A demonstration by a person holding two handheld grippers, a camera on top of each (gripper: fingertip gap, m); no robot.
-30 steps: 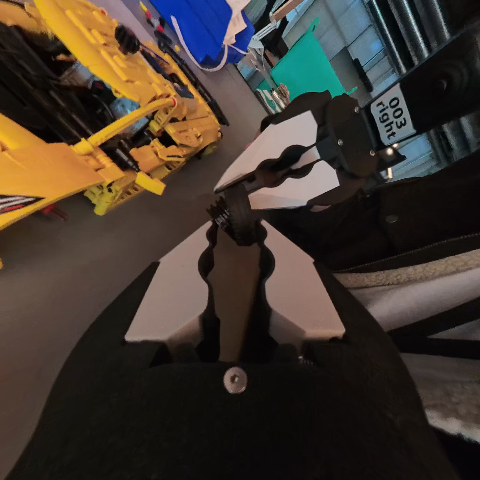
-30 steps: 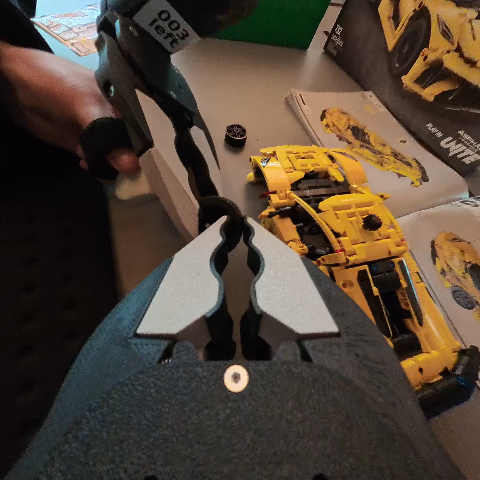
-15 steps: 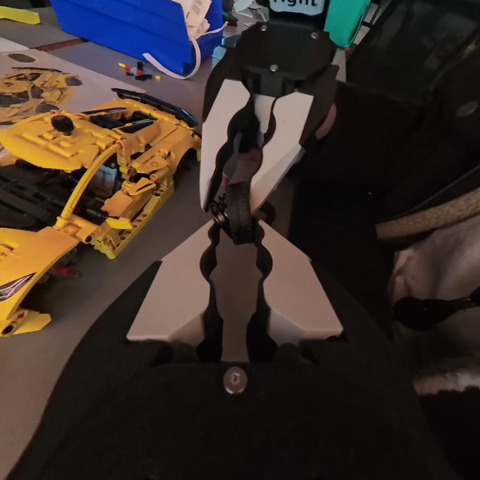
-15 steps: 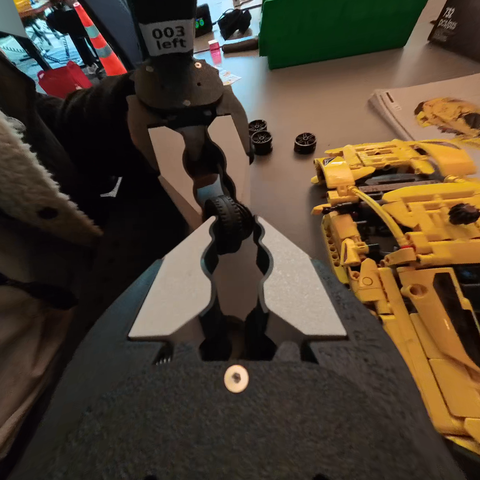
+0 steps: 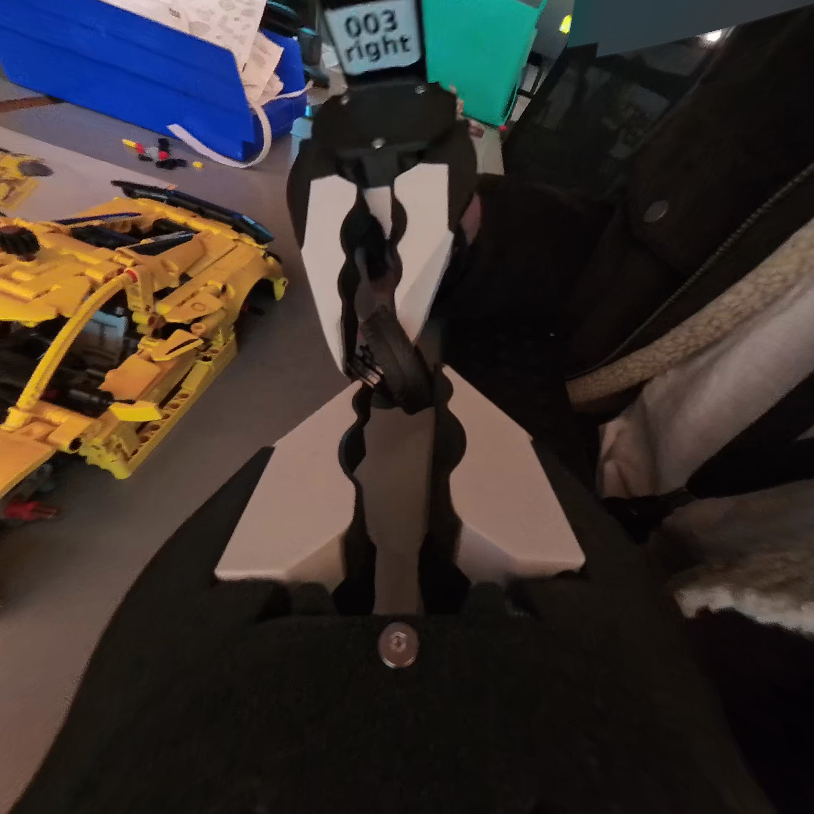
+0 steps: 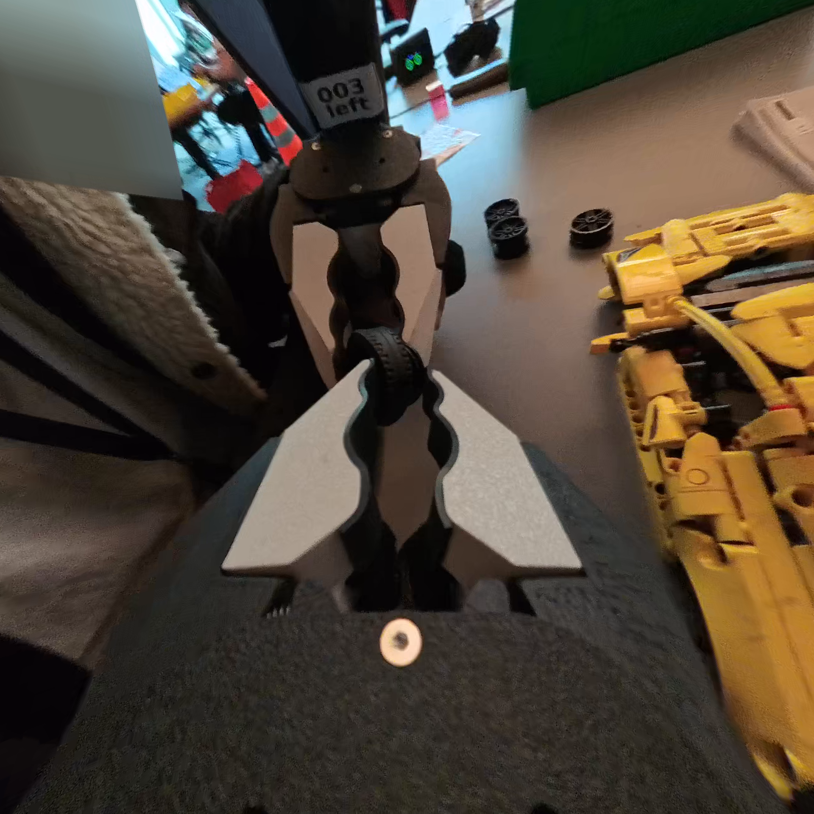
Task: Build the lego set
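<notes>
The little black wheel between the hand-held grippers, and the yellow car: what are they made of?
The wheel wears what looks like matte rubber, given its moulded tread grooves. The yellow car looks like hard, slightly glossy plastic, showing studs and pin holes.

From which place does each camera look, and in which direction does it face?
Left wrist view: sits on the left gripper, facing the right gripper; a fleece-lined coat shows.
Right wrist view: sits on the right gripper, facing the left gripper; the same coat shows.
Shared: the small black rubber tyre and the yellow brick-built car.
</notes>
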